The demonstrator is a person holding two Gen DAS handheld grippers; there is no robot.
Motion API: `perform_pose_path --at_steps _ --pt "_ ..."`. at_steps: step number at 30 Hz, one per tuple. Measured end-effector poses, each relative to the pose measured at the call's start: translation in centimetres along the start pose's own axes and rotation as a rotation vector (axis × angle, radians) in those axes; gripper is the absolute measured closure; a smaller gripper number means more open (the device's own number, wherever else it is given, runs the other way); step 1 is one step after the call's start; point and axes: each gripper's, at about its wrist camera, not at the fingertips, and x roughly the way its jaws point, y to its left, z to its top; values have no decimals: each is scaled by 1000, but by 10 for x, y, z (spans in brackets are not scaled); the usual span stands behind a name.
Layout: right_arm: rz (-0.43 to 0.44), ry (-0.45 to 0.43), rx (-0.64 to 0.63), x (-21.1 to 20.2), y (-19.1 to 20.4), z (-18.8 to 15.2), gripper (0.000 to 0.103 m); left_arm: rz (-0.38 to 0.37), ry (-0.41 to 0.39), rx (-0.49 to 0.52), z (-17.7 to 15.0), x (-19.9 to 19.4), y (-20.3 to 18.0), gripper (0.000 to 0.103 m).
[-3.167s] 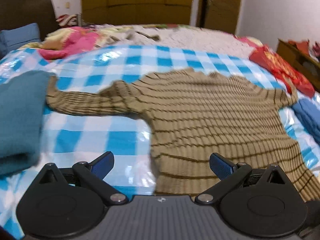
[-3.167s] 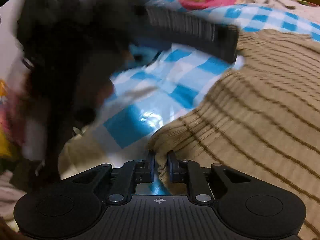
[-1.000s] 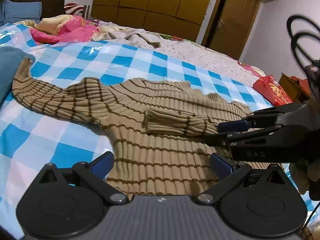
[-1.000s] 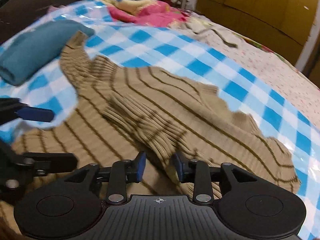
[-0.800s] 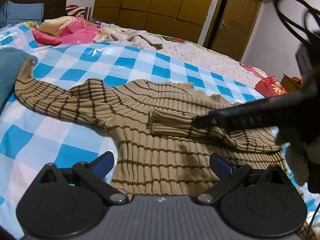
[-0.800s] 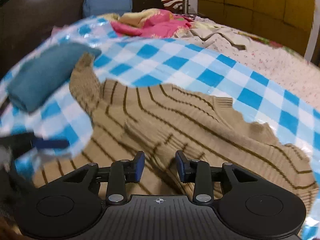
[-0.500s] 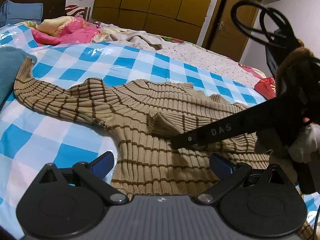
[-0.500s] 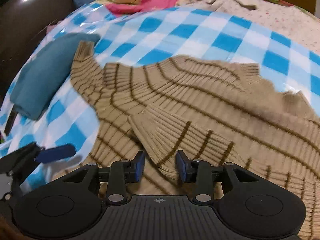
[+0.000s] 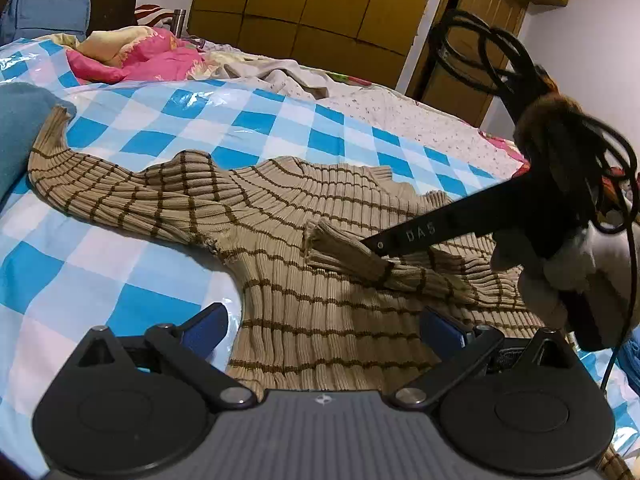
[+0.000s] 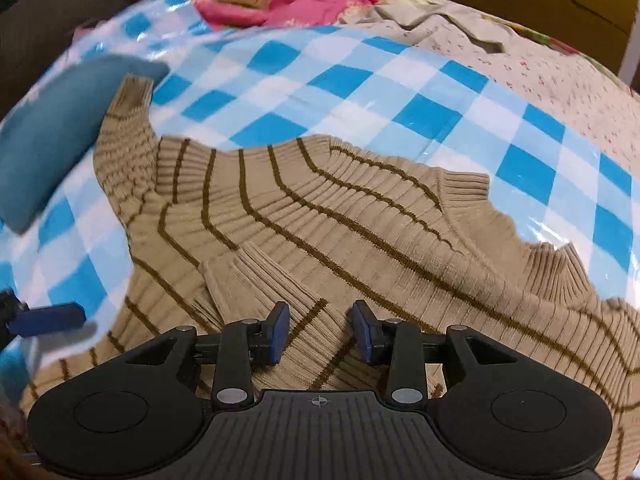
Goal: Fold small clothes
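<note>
Left wrist view shows our tan striped sweater lying flat on the bed, on a blue and white checked sheet. One sleeve is folded in across the chest. Our right gripper hangs over that sleeve with its jaws partly open. The cloth sits between them, but we judge they are not pinching it. Our left gripper waits near the bottom edge of the sweater with its jaws wide open and nothing in them.

To do this step well, we should lay the sleeve straight and flat, then press out bumps before the next fold. The other sleeve is spread out to the side, so we think it goes next.

A folded blue cloth lies just beside that sleeve's cuff. Pink bedding is piled at the far end. Brown wardrobe doors stand behind the bed.
</note>
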Motion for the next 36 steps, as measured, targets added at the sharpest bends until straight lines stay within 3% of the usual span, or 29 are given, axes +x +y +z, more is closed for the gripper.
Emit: perform_pose_path --at_steps 5,7,13,18,20,24,29,36 --pt "-24 13 24 -4 -3 6 96 1 -3 2 1 0 0 0" --pt "-53 -6 39 -7 -6 8 98 3 -5 0 1 -1 0 0" --pt "-130 -35 80 -2 -12 14 99 9 -3 3 0 1 0 0" --pt "-204 -26 -13 12 2 11 98 10 -10 8 1 -1 0 0" --pt "-218 -29 -21 7 5 12 92 8 -19 1 2 -4 2 0" --pt "-235 -97 -35 -19 18 23 89 33 -50 -33 6 -16 12 0" --pt "-89 -132 -114 -24 70 62 84 120 -102 -109 13 -31 36 0" --pt "166 -101 -108 34 155 143 69 261 -185 -215 18 -40 75 0"
